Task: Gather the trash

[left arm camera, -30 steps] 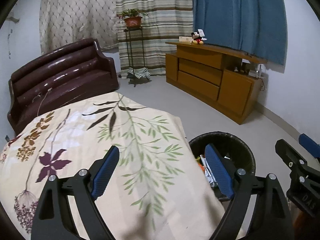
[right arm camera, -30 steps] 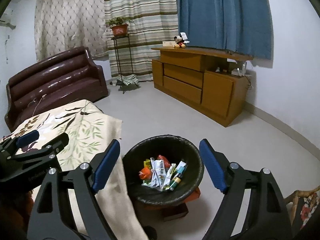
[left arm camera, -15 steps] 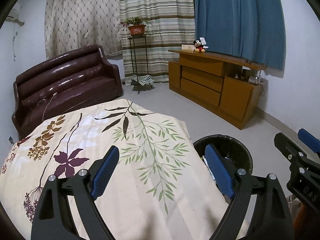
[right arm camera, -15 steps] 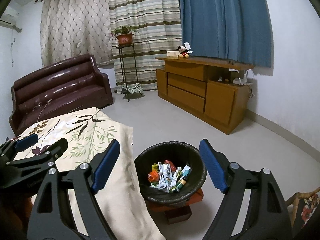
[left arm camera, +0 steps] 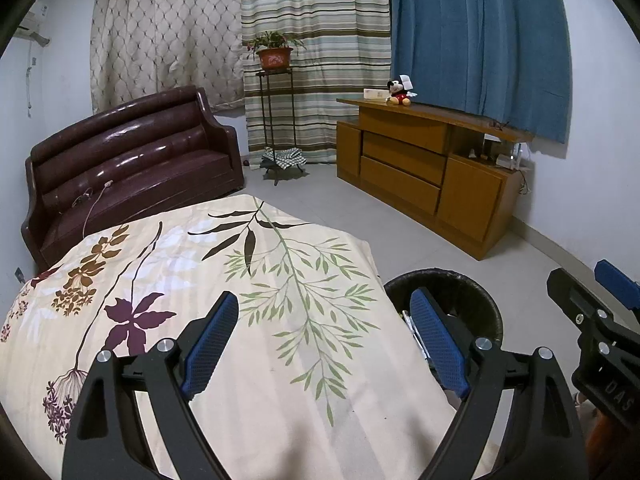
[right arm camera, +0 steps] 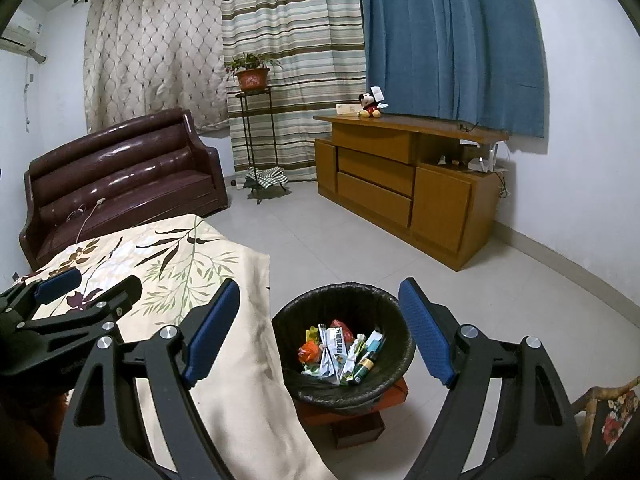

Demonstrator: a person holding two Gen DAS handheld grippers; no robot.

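- The floral cloth [left arm camera: 248, 320] over the table beside me shows no litter that I can see.
- The black bin [right arm camera: 344, 348] sits just beside it on a low red stand, with wrappers [right arm camera: 340, 354] already inside, so I judge the collecting nearly finished.
- My left claw [left arm camera: 324, 344] and right claw [right arm camera: 320, 328] both gape wide, holding nothing.
- The bin's far wall and the floor under the cloth stay hidden.

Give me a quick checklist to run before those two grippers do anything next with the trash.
1. Left gripper free of load: ok, open.
2. Right gripper free of load: ok, open.
3. Bin upright, liner in: ok.
4. Trash inside the bin: ok.
5. Cloth free of leftover trash: ok where visible; near edge hidden by the grippers.
6. Floor free of trash: ok where visible.
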